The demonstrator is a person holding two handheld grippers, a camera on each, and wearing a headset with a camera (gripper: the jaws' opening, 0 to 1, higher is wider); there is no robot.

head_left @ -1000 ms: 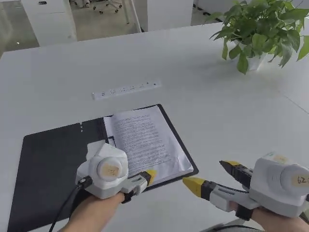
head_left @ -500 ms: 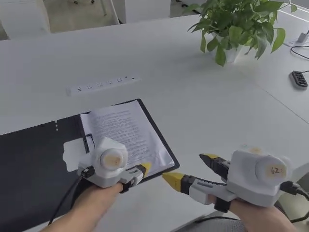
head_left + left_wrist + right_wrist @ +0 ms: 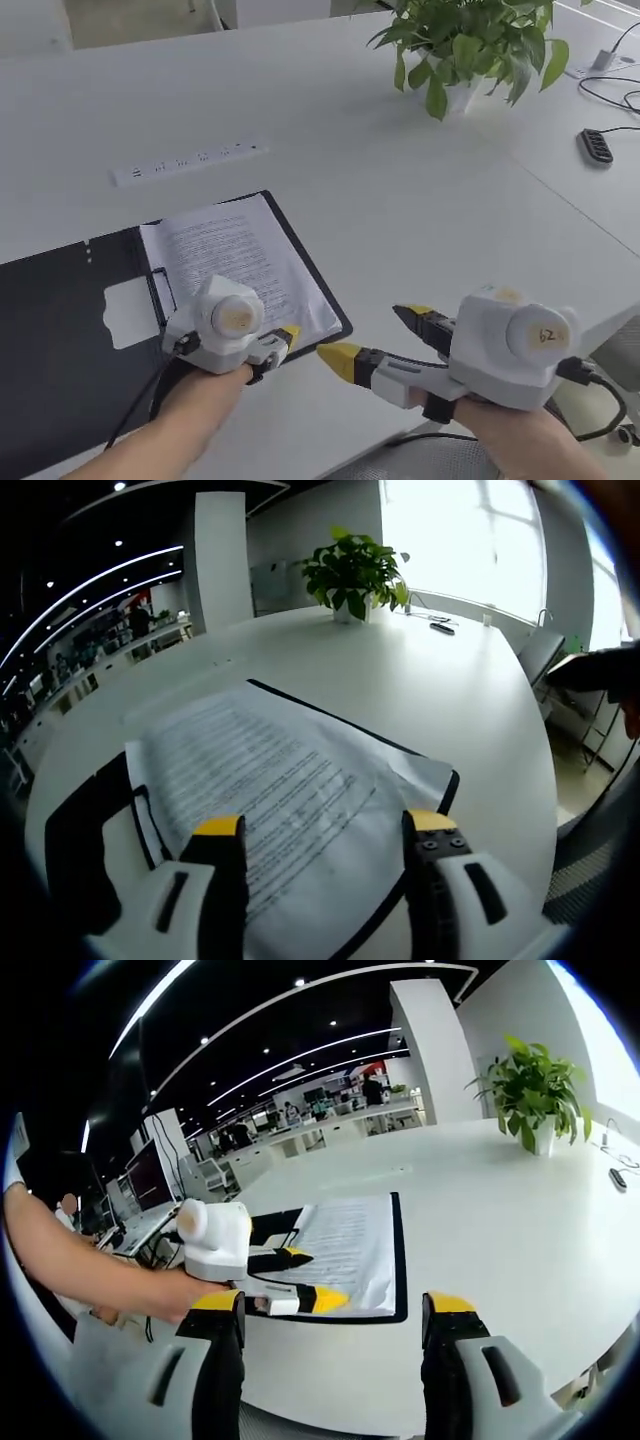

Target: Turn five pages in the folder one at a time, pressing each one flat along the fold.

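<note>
A black folder (image 3: 60, 330) lies open on the white table, with a stack of printed pages (image 3: 230, 250) on its right half. My left gripper (image 3: 281, 345) hovers over the pages' near edge. In the left gripper view it (image 3: 325, 825) is open, and the top page (image 3: 270, 770) lies flat under its yellow tips. My right gripper (image 3: 375, 337) is open too, off the folder's near right corner, above bare table. The right gripper view has its jaws (image 3: 334, 1302) spread wide, the left gripper (image 3: 215, 1240) ahead, and the pages (image 3: 355, 1235) beyond it.
A white power strip (image 3: 190, 160) lies on the table behind the folder. A potted plant (image 3: 460, 45) stands at the far right, with a black power strip (image 3: 597, 145) and cables further right. The table's near edge runs just below both grippers.
The head camera has swung, so the whole scene sits further left and lower. Both grippers stay open, in much the same places beside the folder's near right corner.
</note>
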